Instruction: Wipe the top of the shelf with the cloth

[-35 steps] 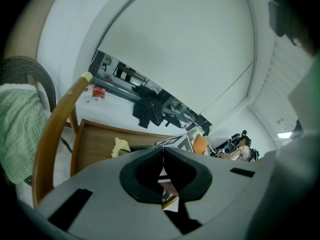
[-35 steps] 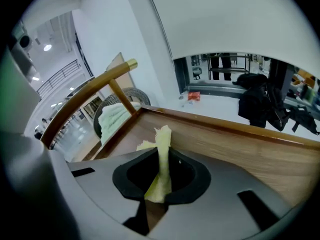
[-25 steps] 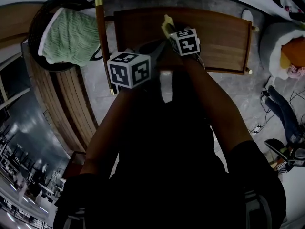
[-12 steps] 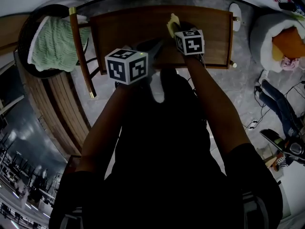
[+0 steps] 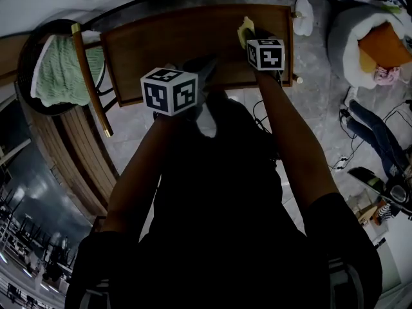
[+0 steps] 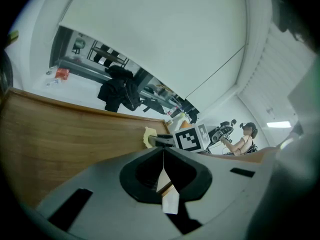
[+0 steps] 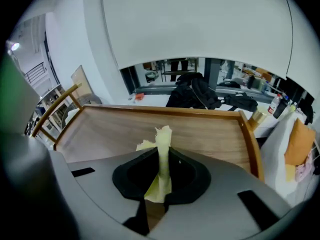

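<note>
Shelf (image 5: 161,40): wooden top with a raised rim, seen from above, lying across the upper part of the head view. Cloth (image 5: 244,26): pale yellow and crumpled, over the right part of the shelf top towards its far edge; whether it touches the wood cannot be told. Right gripper (image 5: 248,36): jaws clamped on the cloth, which stands up as a narrow fold between them in the right gripper view, its tip sticking out past the jaw ends and its lower edge hanging behind. Left gripper (image 5: 205,63): jaws closed together with nothing between them, held over the near edge of the shelf, left of the right gripper and near it. Cubes: one on each gripper, marker faces up. Arms: dark sleeves fill the lower head view. Green knit (image 5: 59,69): lies in a dark round holder left of the shelf. Cushion (image 5: 347,34): pale and round, right of the shelf, holding an orange item. Floor: grey, with cables at the right.
</note>
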### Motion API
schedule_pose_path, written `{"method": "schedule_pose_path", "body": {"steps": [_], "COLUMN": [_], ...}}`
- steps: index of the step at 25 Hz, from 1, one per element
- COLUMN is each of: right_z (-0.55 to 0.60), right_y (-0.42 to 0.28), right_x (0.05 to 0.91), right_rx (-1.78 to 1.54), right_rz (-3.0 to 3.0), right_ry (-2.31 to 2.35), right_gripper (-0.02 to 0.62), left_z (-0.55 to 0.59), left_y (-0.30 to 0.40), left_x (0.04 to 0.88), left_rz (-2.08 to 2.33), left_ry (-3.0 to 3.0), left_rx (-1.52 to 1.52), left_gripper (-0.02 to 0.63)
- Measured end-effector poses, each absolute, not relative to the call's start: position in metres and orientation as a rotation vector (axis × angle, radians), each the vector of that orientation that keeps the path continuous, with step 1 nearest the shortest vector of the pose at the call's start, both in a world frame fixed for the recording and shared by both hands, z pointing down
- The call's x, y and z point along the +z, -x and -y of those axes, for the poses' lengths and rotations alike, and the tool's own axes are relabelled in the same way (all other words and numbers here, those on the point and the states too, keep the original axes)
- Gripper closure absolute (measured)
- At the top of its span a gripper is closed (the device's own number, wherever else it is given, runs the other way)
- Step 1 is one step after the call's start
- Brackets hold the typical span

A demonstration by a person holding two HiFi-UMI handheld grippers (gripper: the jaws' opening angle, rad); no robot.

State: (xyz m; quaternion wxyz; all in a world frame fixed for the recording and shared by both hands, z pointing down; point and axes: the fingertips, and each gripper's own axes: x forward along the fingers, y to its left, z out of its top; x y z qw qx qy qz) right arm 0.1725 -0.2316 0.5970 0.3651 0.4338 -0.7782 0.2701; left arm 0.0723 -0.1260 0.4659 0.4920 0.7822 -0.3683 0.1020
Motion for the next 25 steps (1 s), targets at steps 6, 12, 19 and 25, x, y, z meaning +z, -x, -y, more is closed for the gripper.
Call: {"method": "schedule_pose_path", "body": {"steps": [6, 12, 19, 25], "right_z": [0.240, 0.246, 0.244, 0.249], "right_y": [-0.232, -0.278, -0.297, -0.265], "right_x": [0.595, 0.585, 0.586, 0.558], "right_rx": [0.673, 0.611, 0.613, 0.603], "right_rz": [1.890, 1.728, 1.617, 1.787], "right_ry": [-1.199, -1.254, -1.301, -1.312], "right_gripper": [0.548, 0.548, 0.548, 0.548], "left_z": [0.129, 0.128, 0.117, 0.112], "left_y": [-0.102, -0.119, -0.103, -0.058], "left_x": [0.468, 0.461, 0.452, 0.454], "left_rz": [0.864, 0.854, 0.890, 0.990], "left_ry": [-1.912, -1.934, -1.920, -1.867], "left_rx": [0.250, 0.239, 0.212, 0.172], "left_gripper": [0.594, 0.594, 0.594, 0.594]}}
